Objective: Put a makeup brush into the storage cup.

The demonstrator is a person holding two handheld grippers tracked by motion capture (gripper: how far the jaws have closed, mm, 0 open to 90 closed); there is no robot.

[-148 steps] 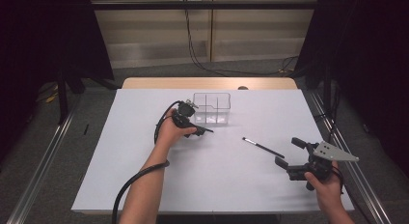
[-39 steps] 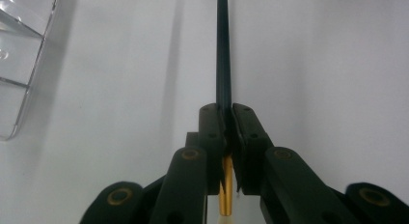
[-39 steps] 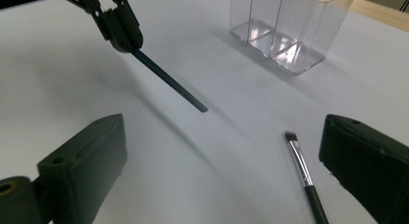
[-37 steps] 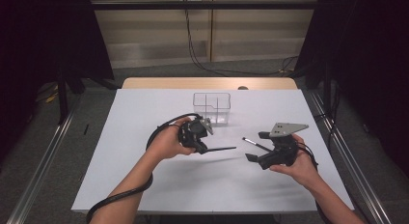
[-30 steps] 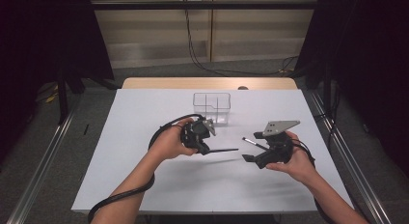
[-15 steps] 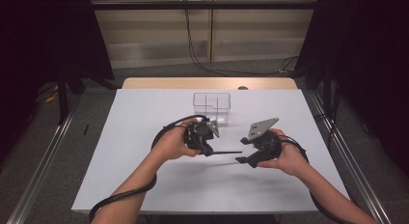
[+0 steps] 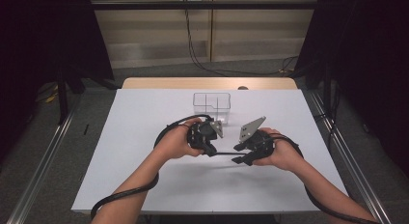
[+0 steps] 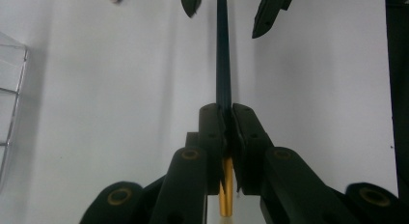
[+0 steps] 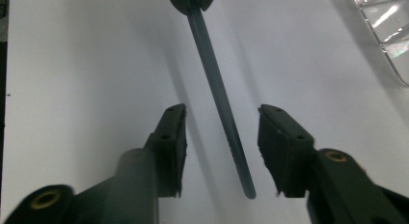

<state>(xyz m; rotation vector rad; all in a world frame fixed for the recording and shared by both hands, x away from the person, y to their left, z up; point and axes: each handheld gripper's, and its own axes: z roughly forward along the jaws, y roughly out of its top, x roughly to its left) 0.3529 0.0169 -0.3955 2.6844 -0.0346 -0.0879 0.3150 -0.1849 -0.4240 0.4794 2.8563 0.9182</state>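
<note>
Since the first shot the left gripper (image 7: 211, 150) has lifted the dark rod (image 7: 223, 154) and pulled back from the clear bin (image 7: 212, 102) to frame centre, while the right gripper (image 7: 240, 154) came in from lower right, jaws just closing around the rod's free end, not yet pinching.

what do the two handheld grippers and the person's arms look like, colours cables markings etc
Both the left gripper and the right gripper are black, with two flat-padded black jaws and brass-coloured pivot rings. Each carries a grey three-cornered plate on top. A thick black cable trails from each back past the table's near edge. The forearms are bare, with no sleeves, gloves or markings to be seen.
</note>
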